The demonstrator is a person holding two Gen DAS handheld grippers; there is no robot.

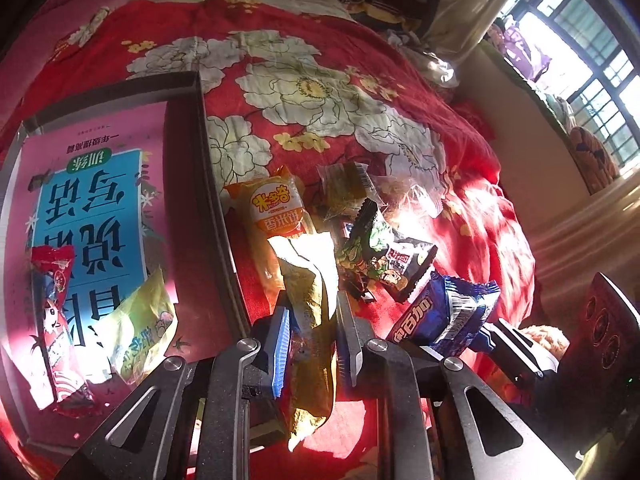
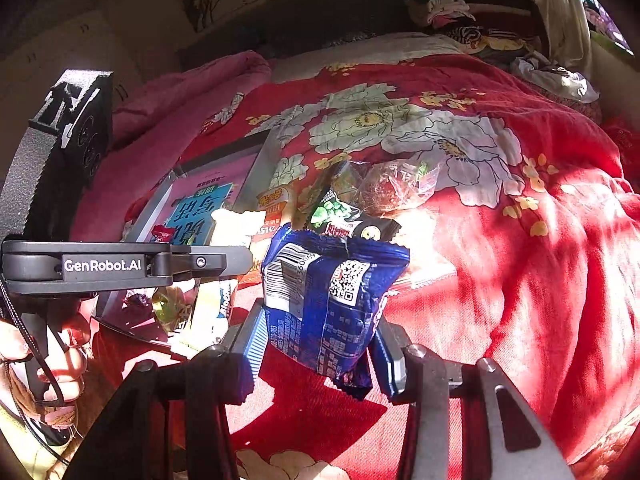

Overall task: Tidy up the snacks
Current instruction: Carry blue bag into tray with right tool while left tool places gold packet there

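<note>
left wrist, left claw (image 1: 312,320) pinching yellowish pkt (image 1: 308,280), maybe chips

My left claw (image 1: 310,340) has dark grey textured linkage arms, silver round screws and blue ribbed pads (image 1: 280,350). My right claw (image 2: 320,350) matches it. The left's side reads "GenRobot.AI" in white, with a thin black cable beside my hand (image 2: 48,364).

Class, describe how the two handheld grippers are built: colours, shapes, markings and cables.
Left gripper and right gripper: dark grey metal linkage arms with silver pivot bolts, and ribbed blue pads. The left's side reads "GenRobot.AI" in white, and black cables trail by the hand.
</note>
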